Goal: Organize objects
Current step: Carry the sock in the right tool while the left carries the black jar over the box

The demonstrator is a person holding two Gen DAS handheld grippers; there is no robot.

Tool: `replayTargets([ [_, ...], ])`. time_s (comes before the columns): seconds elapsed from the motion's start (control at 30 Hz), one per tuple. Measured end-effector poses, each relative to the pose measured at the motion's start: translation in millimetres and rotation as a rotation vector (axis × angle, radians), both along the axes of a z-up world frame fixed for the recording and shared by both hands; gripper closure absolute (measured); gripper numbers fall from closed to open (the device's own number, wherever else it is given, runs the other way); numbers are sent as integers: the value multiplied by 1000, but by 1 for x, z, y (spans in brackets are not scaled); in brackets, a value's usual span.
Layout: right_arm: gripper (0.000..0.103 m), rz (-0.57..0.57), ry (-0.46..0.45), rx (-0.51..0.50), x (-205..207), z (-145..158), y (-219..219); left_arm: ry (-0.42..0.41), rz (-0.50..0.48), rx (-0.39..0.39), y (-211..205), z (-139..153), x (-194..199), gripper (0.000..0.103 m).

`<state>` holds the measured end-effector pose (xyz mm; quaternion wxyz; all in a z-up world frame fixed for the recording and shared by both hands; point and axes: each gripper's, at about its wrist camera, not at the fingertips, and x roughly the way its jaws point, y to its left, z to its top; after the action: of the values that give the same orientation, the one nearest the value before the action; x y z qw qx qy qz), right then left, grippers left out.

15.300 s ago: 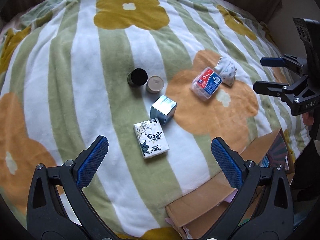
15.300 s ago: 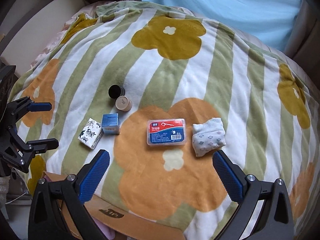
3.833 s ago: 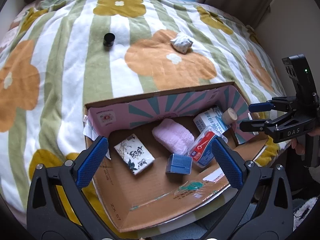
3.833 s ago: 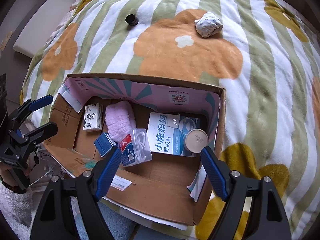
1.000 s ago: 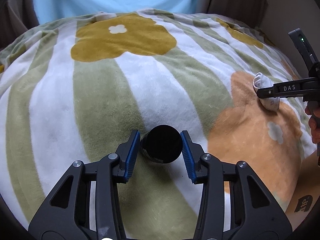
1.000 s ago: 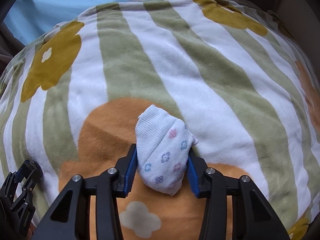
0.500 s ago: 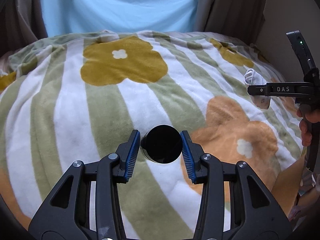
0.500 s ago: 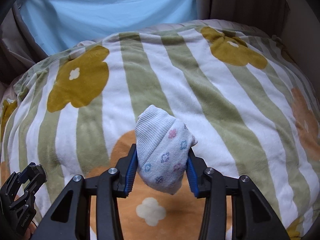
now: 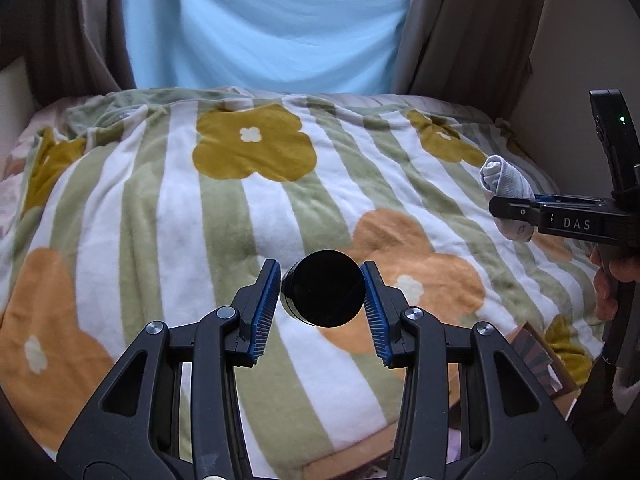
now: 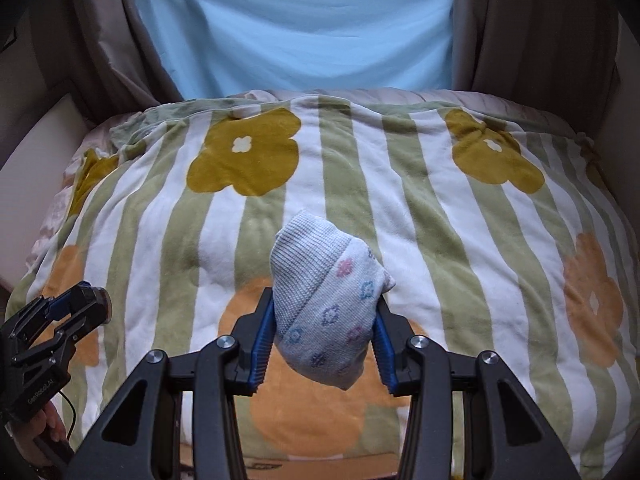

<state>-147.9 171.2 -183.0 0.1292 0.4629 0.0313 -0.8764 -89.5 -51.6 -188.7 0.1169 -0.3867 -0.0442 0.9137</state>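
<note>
My left gripper [image 9: 322, 306] pinches the black jar [image 9: 323, 289] btwn both pads; it's up off the blanket [image 9: 160, 200] now vs 1 s ago. Right gripper [image 10: 323, 338] squeezes the rolled sock [image 10: 326, 308], also lifted. Both ready for the box [image 9: 538, 360] nearer me. Jar hard, round, glossy; sock soft knit, floral.

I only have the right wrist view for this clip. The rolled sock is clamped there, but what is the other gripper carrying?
Observer: The left gripper is shut on a round black jar, its dark circular face toward the camera.
Operator: Is the jar lifted?
Observer: It looks lifted off the green-striped flowered blanket, though I see no gap beneath it.
Operator: Any box nearby?
Observer: A brown cardboard box edge shows at the blanket's near right corner.
Operator: And the sock from that side?
Observer: The white rolled sock sticks up above the right gripper.
</note>
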Motion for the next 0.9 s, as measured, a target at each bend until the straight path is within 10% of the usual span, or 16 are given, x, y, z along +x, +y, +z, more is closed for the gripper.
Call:
replayTargets([
  [0.27,63,143,-36,6,69,10,14,-36,79,16,26,11,77,65],
  [0.9,63,353,-239,51,160,-70,12,-247,249,68,63,-69,189,65],
])
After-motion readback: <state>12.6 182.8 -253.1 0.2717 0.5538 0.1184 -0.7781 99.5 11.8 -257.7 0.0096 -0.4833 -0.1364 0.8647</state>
